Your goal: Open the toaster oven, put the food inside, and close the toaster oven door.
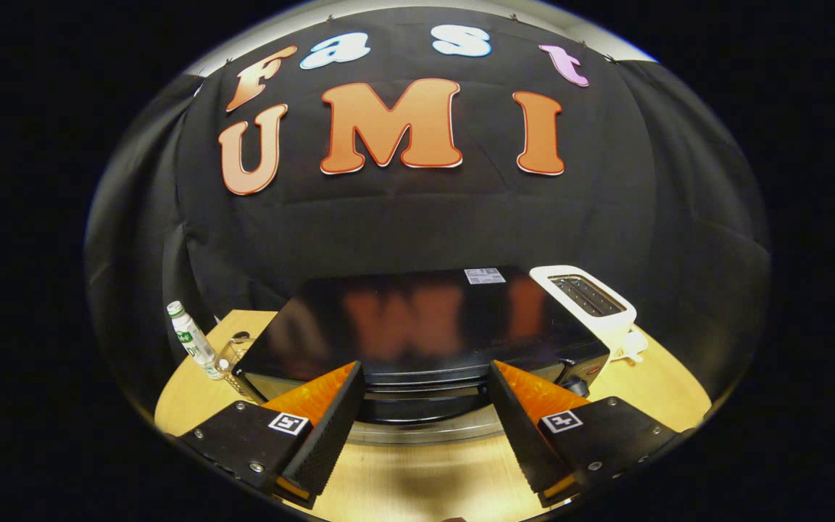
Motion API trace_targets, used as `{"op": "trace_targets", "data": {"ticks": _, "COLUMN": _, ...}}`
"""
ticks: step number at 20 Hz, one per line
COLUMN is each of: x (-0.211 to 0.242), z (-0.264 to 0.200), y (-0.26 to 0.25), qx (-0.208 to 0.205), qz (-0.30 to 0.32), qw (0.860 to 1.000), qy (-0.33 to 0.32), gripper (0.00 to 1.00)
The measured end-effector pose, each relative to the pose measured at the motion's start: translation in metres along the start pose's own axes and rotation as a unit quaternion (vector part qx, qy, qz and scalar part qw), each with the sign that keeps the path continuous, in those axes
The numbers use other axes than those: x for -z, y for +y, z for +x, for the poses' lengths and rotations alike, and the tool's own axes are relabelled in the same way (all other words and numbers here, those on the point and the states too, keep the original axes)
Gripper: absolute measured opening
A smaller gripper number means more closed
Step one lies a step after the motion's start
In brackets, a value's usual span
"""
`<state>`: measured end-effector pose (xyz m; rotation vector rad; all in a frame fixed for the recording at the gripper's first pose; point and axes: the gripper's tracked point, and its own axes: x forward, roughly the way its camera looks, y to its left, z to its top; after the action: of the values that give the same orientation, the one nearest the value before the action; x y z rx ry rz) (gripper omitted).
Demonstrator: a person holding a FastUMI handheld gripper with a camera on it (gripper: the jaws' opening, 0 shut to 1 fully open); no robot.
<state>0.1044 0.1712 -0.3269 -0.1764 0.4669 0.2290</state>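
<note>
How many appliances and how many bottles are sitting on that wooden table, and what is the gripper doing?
Black toaster oven: 1
White slot toaster: 1
White bottle: 1
Total on the table: 3
The gripper is open, its fingers spread just in front of the oven, holding nothing.

Toaster oven dead ahead of my gripper, on the table.

My gripper (pixel 425 428) hangs over the table (pixel 417 475), its fingers spread apart with nothing between them. Just beyond their tips sits the toaster oven (pixel 425 333), a toaster (pixel 591 297) beside its right rear corner. A bottle (pixel 191 341) leans off to the oven's left.
</note>
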Motion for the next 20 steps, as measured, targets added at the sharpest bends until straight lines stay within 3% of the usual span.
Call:
{"op": "trace_targets", "data": {"ticks": 8, "x": 0.01, "z": -0.019, "y": 0.0, "qx": -0.007, "qz": 0.003, "qw": 1.0, "qy": -0.001, "gripper": 1.0}}
{"op": "trace_targets", "data": {"ticks": 15, "x": 0.056, "z": -0.065, "y": -0.01, "qx": -0.018, "qz": 0.011, "qw": 1.0, "qy": 0.02, "gripper": 1.0}}
{"op": "trace_targets", "data": {"ticks": 18, "x": 0.078, "z": -0.077, "y": -0.012, "qx": -0.02, "qz": -0.036, "qw": 0.999, "qy": 0.03, "gripper": 1.0}}
{"op": "trace_targets", "data": {"ticks": 20, "x": 0.085, "z": -0.083, "y": -0.01, "qx": -0.018, "qz": -0.027, "qw": 0.999, "qy": 0.032, "gripper": 0.99}}
